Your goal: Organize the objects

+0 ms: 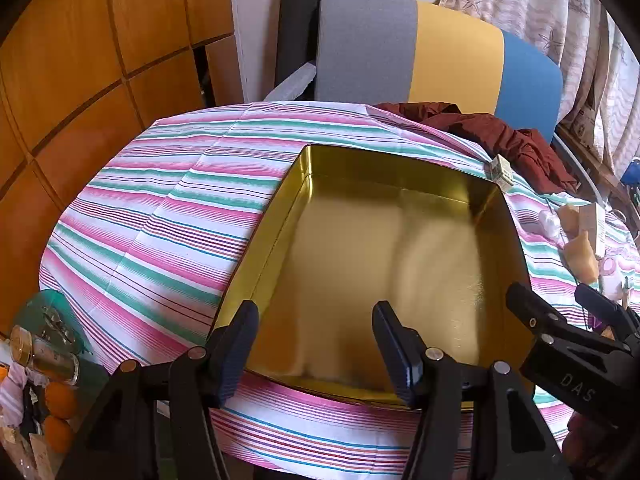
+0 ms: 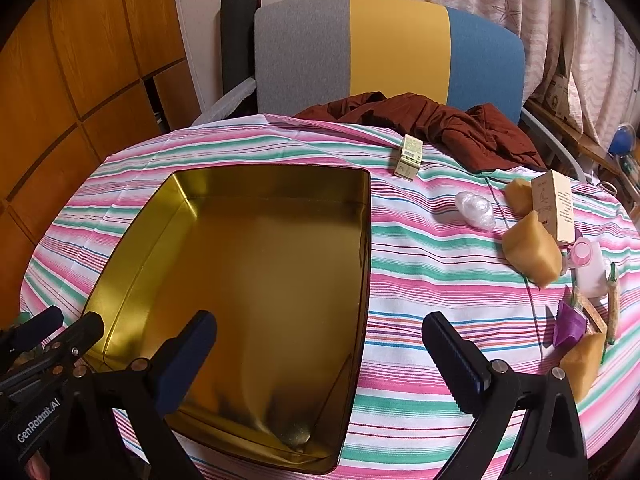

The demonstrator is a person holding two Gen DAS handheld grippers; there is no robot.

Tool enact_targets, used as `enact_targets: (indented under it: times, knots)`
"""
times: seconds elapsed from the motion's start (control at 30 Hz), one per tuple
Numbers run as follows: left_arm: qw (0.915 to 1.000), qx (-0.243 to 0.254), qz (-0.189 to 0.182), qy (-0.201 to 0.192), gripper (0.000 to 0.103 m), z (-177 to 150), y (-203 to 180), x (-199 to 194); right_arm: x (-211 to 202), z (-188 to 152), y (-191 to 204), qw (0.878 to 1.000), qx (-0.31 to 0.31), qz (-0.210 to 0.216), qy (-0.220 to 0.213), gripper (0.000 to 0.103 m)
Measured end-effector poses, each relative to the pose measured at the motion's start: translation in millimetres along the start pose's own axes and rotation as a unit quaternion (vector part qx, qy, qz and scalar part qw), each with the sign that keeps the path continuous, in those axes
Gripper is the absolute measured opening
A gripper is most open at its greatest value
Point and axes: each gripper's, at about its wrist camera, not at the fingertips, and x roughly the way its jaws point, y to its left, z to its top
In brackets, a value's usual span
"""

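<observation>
Now we are hovering both grippers, left (image 1: 316, 344) and right (image 2: 320, 354), jaws released and empty, over the empty tin (image 2: 240, 264) mid-desk; next we are likely reaching right for the soaps (image 2: 532, 252).

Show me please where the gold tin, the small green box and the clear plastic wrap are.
gold tin (image 2: 256, 264): right wrist view, bare inner floor.
small green box (image 2: 409, 157): right wrist view, top face.
clear plastic wrap (image 2: 475, 209): right wrist view, middle.

A lived-in home room: striped tablecloth (image 2: 400, 264), starfish-print curtains (image 2: 500, 8), wooden cupboards (image 1: 80, 80), a fabric chair (image 2: 384, 48)
</observation>
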Motion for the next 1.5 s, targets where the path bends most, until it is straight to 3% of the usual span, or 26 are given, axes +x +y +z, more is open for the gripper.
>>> enact_targets:
  times: [0.6,0.77,0.9,1.0,1.1,1.37,1.5]
  knots:
    - [1.0000,0.002,-0.002,0.007,0.060,-1,-6,3,-6,0,-7,1.000,0.000,0.007,-0.017,0.103]
    - [0.9994,-0.007,-0.032,0.013,0.060,-5,-13,4,-19,3,-19,0.998,-0.005,0.018,-0.058,0.103]
    - [0.9969,-0.002,-0.067,0.041,0.060,-10,-29,12,-31,1,-37,0.995,-0.010,-0.001,-0.094,0.103]
    - [0.9909,0.017,-0.113,0.070,0.060,-17,-43,20,-36,-4,-61,0.994,-0.002,-0.022,-0.105,0.103]
    - [0.9874,0.027,-0.139,0.072,0.060,-22,-57,20,-39,-13,-85,0.993,0.013,-0.044,-0.108,0.103]
    - [0.9786,0.100,-0.173,0.049,0.060,-25,-101,4,-54,-47,-184,0.986,0.095,-0.086,-0.104,0.103]
    - [0.9717,0.124,-0.193,0.056,0.060,-24,-124,2,-65,-68,-238,0.982,0.137,-0.075,-0.103,0.100]
